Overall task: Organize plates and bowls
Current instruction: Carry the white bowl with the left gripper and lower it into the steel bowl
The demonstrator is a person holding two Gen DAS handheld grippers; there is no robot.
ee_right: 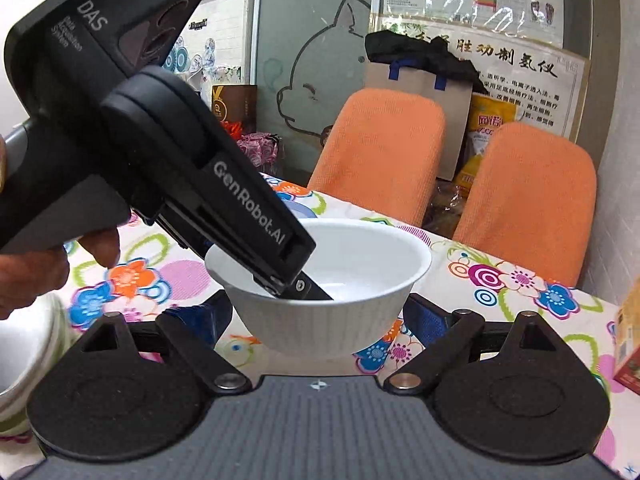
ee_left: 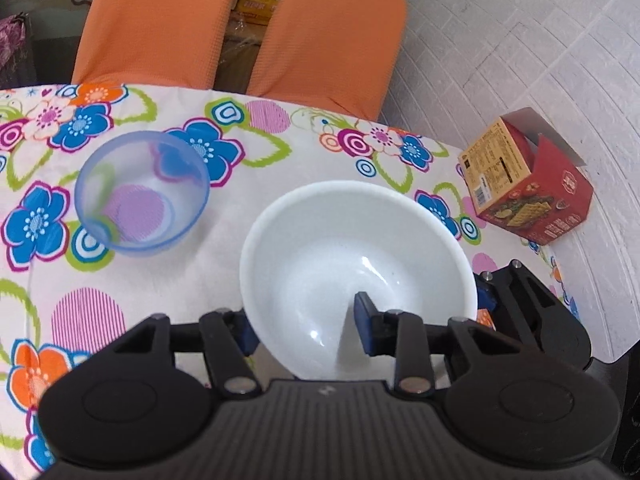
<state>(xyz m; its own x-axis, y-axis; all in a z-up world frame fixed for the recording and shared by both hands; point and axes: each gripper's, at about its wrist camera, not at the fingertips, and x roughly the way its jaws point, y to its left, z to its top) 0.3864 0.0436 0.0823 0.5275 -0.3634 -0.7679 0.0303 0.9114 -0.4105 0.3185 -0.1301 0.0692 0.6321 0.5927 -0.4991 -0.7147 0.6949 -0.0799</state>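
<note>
Bowl point(ee_left: 356, 268) grip looks decent, left gripper point(ee_left: 308, 332) pinching the white rim with one finger inside, right gripper point(ee_right: 316, 320) spread wide around it, so I'd lift level and slow toward the bowl stack point(ee_right: 28, 360) beside it.

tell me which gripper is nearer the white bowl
Left. The left gripper straddles the white bowl rim, one finger inside; the right gripper is open just short of it.

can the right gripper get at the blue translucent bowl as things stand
Probably not directly. The blue translucent bowl sits beyond the white bowl, which the left gripper is pinching by its rim. The right gripper, open, faces that white bowl.
</note>
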